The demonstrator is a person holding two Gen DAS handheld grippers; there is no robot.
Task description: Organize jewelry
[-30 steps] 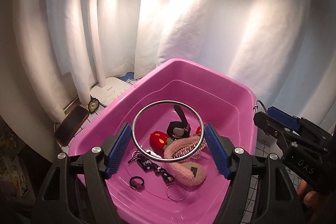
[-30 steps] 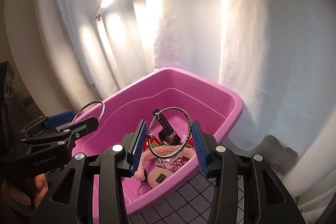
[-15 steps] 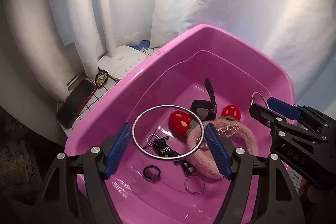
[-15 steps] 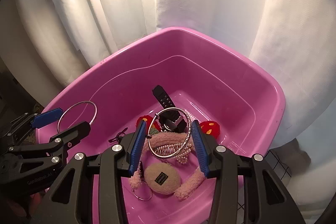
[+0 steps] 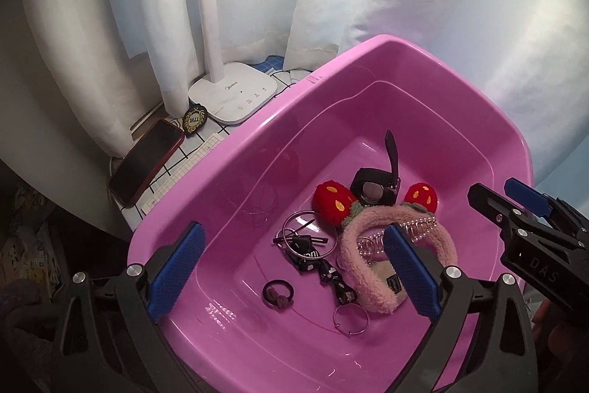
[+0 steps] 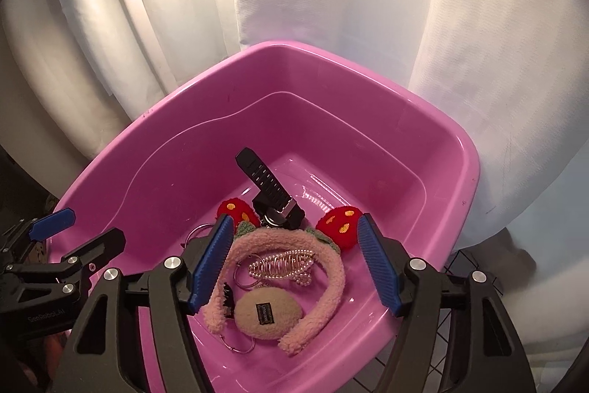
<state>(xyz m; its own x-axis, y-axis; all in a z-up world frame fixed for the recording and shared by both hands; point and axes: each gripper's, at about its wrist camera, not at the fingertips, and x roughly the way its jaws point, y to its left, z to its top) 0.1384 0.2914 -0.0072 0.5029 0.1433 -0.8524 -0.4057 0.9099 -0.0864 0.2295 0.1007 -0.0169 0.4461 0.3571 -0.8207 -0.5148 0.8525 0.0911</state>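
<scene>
L gripper (image 5: 292, 273) and R gripper (image 6: 296, 260) held wide apart over pink tub (image 5: 235, 150), nothing gripped. Bangle (image 5: 310, 235), watch (image 6: 270, 194), headband (image 6: 294, 267) seen heaped inside. Phone (image 5: 145, 166), lamp base (image 5: 232, 94) noted beside tub.

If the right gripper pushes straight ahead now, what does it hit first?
Probably the pearl hair clip and pink fuzzy headband in the pink tub; the right gripper is open over them, depth unclear.

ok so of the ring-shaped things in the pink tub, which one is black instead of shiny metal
The small black hair tie with the knot, lying alone on the tub floor nearest the left gripper. The other rings are thin silver metal.
</scene>
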